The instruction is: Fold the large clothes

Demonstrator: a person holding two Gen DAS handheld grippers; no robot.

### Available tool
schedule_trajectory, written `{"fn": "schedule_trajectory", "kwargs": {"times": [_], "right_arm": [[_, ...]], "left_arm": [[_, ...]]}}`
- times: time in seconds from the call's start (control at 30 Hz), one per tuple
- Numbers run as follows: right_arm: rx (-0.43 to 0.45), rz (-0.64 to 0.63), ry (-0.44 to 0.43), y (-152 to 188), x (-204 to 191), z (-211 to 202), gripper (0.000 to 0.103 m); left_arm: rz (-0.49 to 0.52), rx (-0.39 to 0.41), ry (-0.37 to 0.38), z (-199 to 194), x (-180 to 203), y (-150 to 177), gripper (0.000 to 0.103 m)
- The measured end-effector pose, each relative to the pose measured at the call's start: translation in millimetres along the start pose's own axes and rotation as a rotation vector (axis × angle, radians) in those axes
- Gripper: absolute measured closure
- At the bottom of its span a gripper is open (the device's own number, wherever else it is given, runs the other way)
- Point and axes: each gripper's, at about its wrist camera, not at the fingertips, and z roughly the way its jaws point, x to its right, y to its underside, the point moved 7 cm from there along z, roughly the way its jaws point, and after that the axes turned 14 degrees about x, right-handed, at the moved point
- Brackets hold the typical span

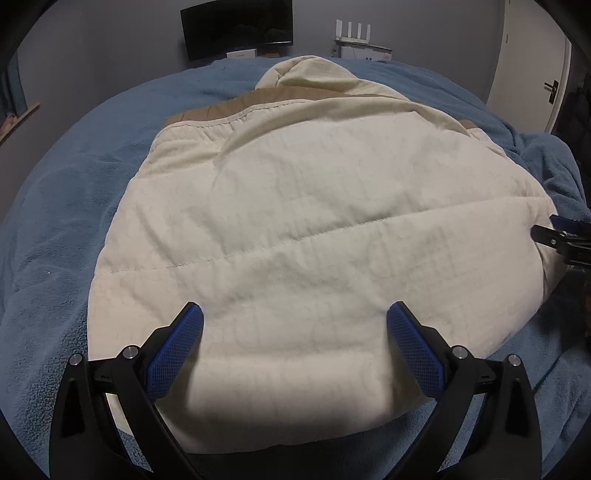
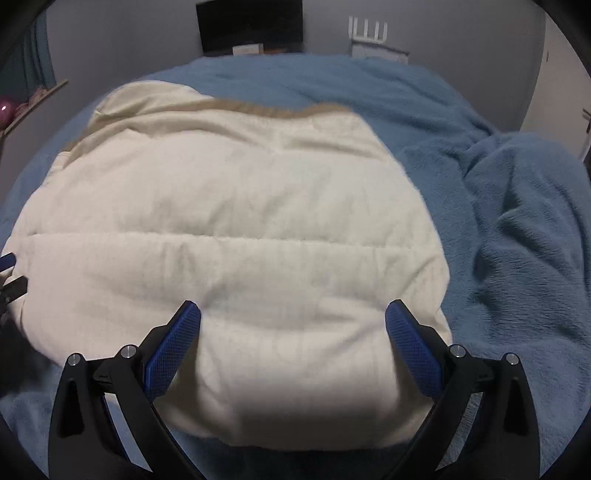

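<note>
A cream quilted jacket (image 1: 306, 229) lies folded into a thick bundle on a bed covered by a blue blanket (image 1: 74, 229). A tan band (image 1: 236, 105) runs along its far edge, and a rounded cream part, perhaps the hood, sticks out beyond that.

The left gripper (image 1: 294, 321) hovers over the near edge of the jacket with its jaws wide apart, holding nothing; the blue pads (image 1: 177, 350) frame bare cream fabric. The right gripper (image 2: 293, 320) is likewise spread wide and empty, above the near right part of the jacket (image 2: 229, 236). Each gripper shows at the edge of the other's view, at the jacket's sides.

To the right the blanket (image 2: 517, 229) is rumpled into folds. Beyond the bed stand a dark monitor (image 1: 236, 27), a white router (image 1: 352, 31) with upright antennas, and a white door (image 1: 532, 70). The right wrist view is slightly blurred.
</note>
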Motion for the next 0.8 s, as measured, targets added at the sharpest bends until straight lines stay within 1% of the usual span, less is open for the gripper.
{"fn": "schedule_trajectory", "kwargs": {"times": [0.07,0.13,0.2,0.23,0.3,0.4,0.47,0.6,0.7,0.73,0.8], "right_arm": [[0.016,0.010,0.003,-8.6,0.4,-1.3,0.007],[0.044,0.021,-0.040,-19.6,-5.5,-5.6,0.007],[0.038,0.035,-0.068,-23.2,-11.0,-5.9,0.007],[0.029,0.041,-0.081,-24.1,-13.1,-3.7,0.007],[0.013,0.050,-0.095,-26.3,-18.8,2.1,0.007],[0.024,0.028,-0.101,-30.2,-27.1,4.3,0.007],[0.026,0.023,-0.098,-31.8,-32.3,3.9,0.007],[0.029,0.023,-0.098,-27.5,-32.1,2.9,0.007],[0.028,-0.002,-0.098,-24.1,-31.5,3.2,0.007],[0.027,-0.014,-0.098,-22.6,-31.7,4.0,0.007],[0.028,-0.021,-0.101,-21.4,-32.0,5.3,0.007]], "left_arm": [[-0.009,0.006,0.002,-4.7,-0.2,-0.6,0.007],[-0.029,0.027,0.014,-6.8,-1.2,-8.7,0.007],[-0.040,0.054,0.034,-6.4,2.0,-20.0,0.007],[-0.035,0.065,0.046,-4.0,6.1,-26.5,0.007],[-0.019,0.063,0.061,3.1,14.4,-35.0,0.007],[0.016,0.080,0.067,21.0,28.4,-54.9,0.007],[0.044,0.090,0.045,40.8,34.5,-74.0,0.007],[0.073,0.045,0.003,88.0,39.6,-103.8,0.006],[0.050,0.009,-0.010,115.5,34.2,-118.1,0.006],[0.035,0.002,-0.046,126.4,28.5,-124.8,0.006],[0.041,0.021,-0.095,135.7,22.5,-134.6,0.006]]}}
